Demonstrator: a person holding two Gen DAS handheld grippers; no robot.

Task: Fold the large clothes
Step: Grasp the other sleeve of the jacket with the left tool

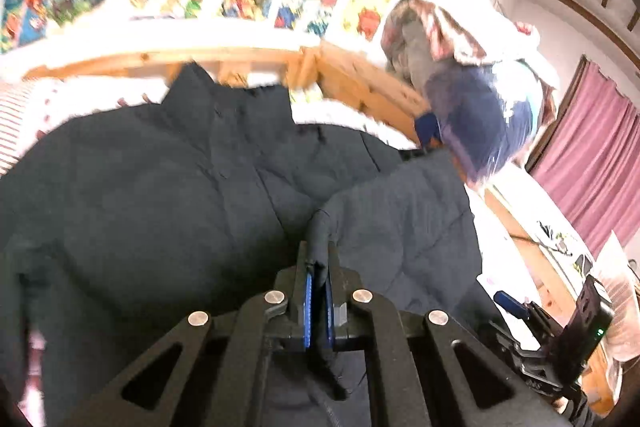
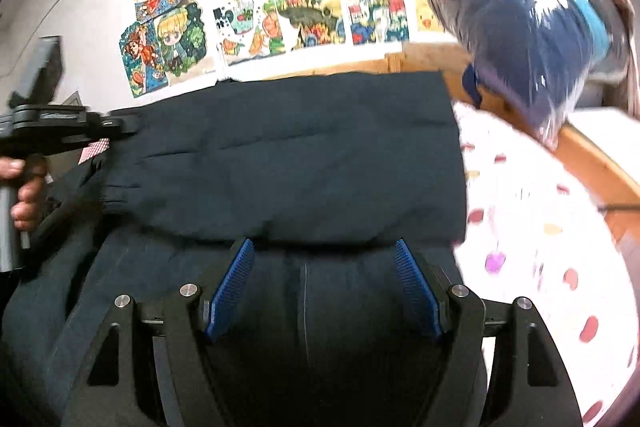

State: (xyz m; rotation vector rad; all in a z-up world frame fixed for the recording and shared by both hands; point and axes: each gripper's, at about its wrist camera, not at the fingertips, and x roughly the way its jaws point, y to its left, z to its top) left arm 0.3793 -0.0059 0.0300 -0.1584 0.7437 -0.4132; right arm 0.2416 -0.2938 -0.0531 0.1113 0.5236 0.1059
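Observation:
A dark navy padded jacket (image 1: pixel 160 187) lies spread on the bed, collar toward the wooden headboard. My left gripper (image 1: pixel 318 267) is shut on a pinched fold of the jacket's fabric, and a sleeve section (image 1: pixel 400 219) rises from that grip. In the right wrist view the sleeve (image 2: pixel 300 155) lies folded across the jacket's body, its cuff at the left. There the left gripper (image 2: pixel 128 125) meets the sleeve's upper left edge, with a hand (image 2: pixel 24 195) on its handle. My right gripper (image 2: pixel 324 267) stands open just above the jacket's body, nothing between its blue pads (image 2: pixel 232 291).
A wooden bed frame (image 1: pixel 360 83) runs behind the jacket. A bagged heap of clothes (image 2: pixel 532 39) sits on its right corner. White spotted bedding (image 2: pixel 540 227) lies bare to the right. Drawings (image 2: pixel 260 11) cover the wall, and a pink curtain (image 1: pixel 588 171) hangs far right.

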